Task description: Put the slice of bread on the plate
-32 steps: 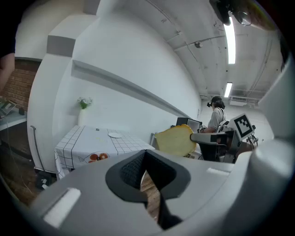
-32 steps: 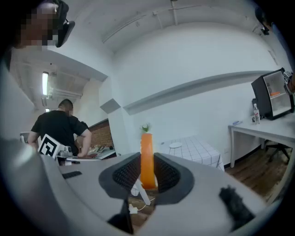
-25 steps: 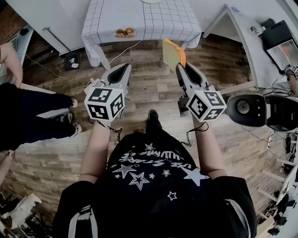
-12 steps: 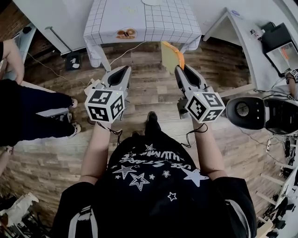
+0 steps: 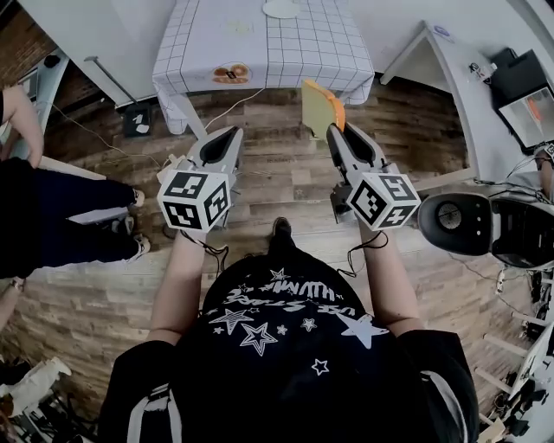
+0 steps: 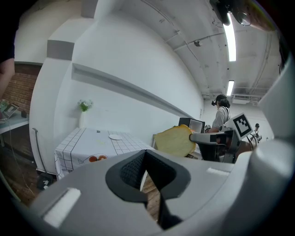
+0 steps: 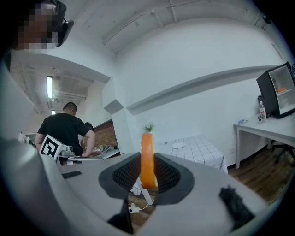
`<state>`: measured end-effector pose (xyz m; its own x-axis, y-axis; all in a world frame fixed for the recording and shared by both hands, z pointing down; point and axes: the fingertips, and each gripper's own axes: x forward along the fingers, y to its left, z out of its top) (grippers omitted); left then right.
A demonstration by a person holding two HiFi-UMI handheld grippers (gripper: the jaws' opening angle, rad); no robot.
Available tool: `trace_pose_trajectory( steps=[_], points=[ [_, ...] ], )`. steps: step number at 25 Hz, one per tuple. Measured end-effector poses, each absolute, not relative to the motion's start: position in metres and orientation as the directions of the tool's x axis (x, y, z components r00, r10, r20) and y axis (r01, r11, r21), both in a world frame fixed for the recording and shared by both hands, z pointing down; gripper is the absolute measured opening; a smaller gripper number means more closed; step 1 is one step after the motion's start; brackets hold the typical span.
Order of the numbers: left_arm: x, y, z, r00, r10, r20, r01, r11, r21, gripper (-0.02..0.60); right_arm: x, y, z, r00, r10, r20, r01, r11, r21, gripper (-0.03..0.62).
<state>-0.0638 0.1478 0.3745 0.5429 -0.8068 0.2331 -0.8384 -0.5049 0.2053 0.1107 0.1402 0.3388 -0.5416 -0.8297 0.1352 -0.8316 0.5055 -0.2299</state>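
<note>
The slice of bread (image 5: 321,105) is being gripped upright by the right gripper (image 5: 334,130), short of the checked table (image 5: 260,48); the left gripper (image 5: 232,131) is being held closed, empty; carrying seems underway, the far plate (image 5: 281,9) needing reaching next

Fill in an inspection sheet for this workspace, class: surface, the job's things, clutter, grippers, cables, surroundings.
Surface: table under a checked cloth, ahead of the person.
Job's things: plate on the table's far side, nothing seen on it; slice of bread upright, over the floor, short of the table.
Clutter: vase of greenery at the table's far end.
Grippers: right gripper shut on the bread; left gripper shut, empty.
Cables: white cable trailing from the table to the floor.
Surroundings: wooden floor; bystander at left; white desk at right.
</note>
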Motion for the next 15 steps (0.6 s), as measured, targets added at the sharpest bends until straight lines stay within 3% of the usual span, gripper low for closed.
trace_pose_trajectory(
  steps=[15],
  points=[
    [-0.029,0.067,0.360,0.457,-0.856,0.240,-0.889,-0.436,0.138,0.009,0.153,0.040,0.331,-0.592,-0.802,0.079,-0.790,0.558,-0.254,0.093]
  ],
)
